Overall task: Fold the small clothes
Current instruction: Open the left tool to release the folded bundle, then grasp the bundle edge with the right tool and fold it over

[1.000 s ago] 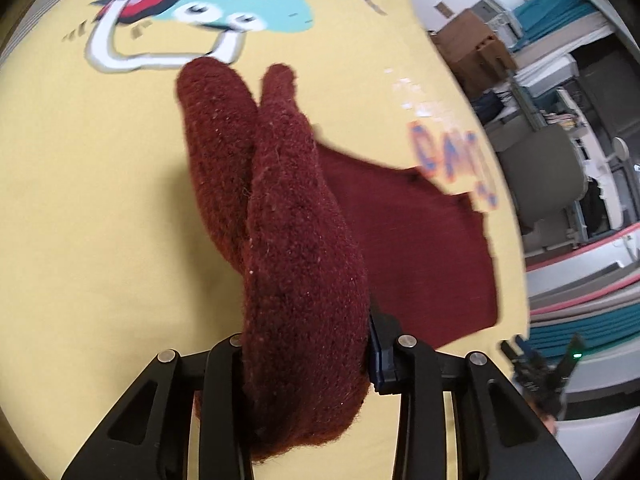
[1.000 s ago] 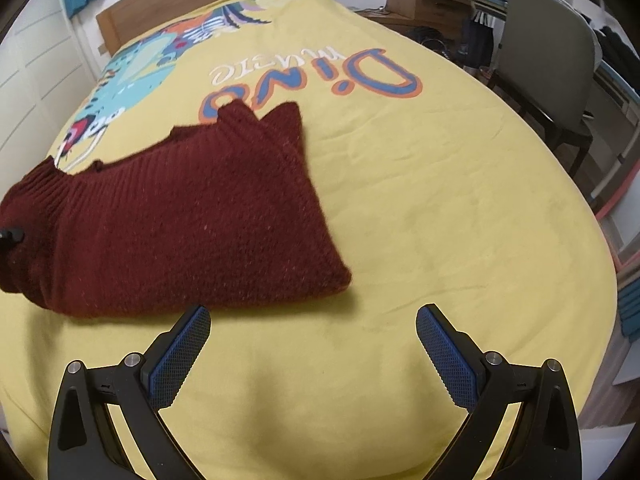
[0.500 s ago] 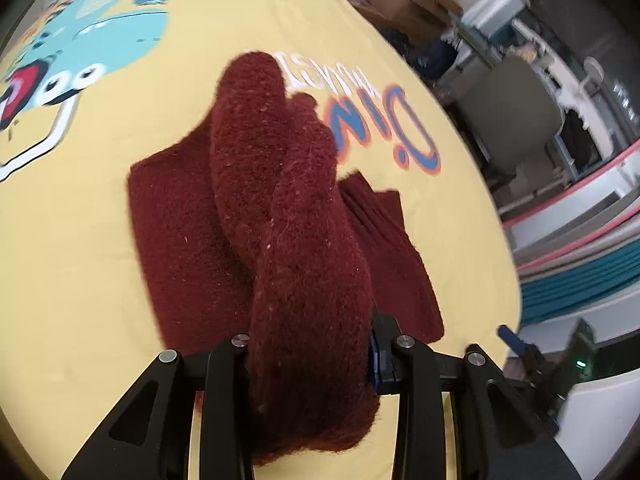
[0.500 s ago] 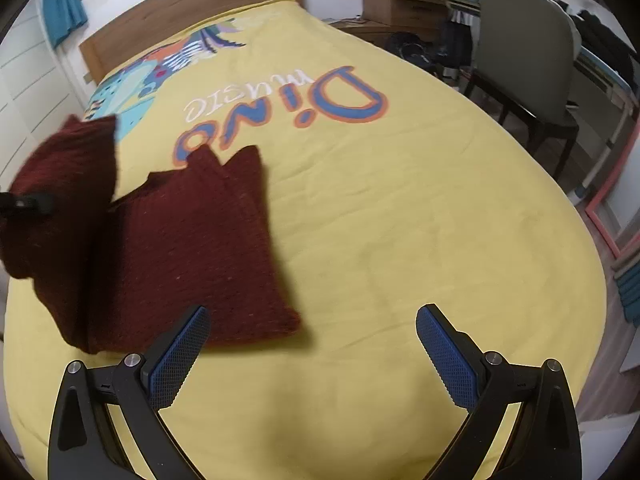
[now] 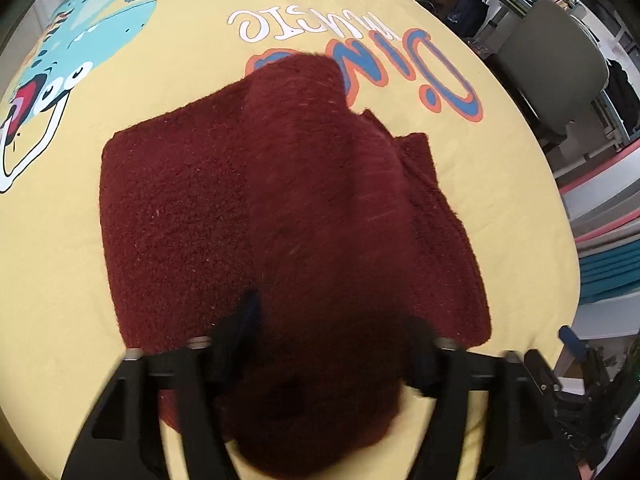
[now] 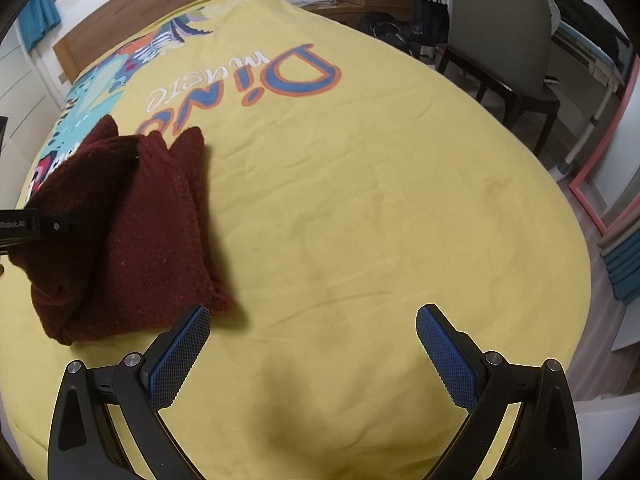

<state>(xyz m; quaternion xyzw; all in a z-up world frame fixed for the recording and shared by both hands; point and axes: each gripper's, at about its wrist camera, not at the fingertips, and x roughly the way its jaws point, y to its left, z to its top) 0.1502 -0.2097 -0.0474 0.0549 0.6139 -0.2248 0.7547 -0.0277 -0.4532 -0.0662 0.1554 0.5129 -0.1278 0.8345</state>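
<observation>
Two jaws over yellow bedspread (image 6: 360, 200): left grips maroon sweater (image 5: 280, 200), right gapes beside chair (image 6: 500, 40).

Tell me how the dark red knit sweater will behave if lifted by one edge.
Probably floppy: the sweater sags in soft folds around the left gripper. Its fuzzy knit likely grips the fingers' textured pads rather than slipping. Folded layers at its right edge may fall open if lifted.

Sweater on the bed

The sweater (image 6: 132, 220) lies on the bed (image 6: 380, 200), near its left edge; a chair (image 6: 500, 36) stands beyond the right edge.
</observation>
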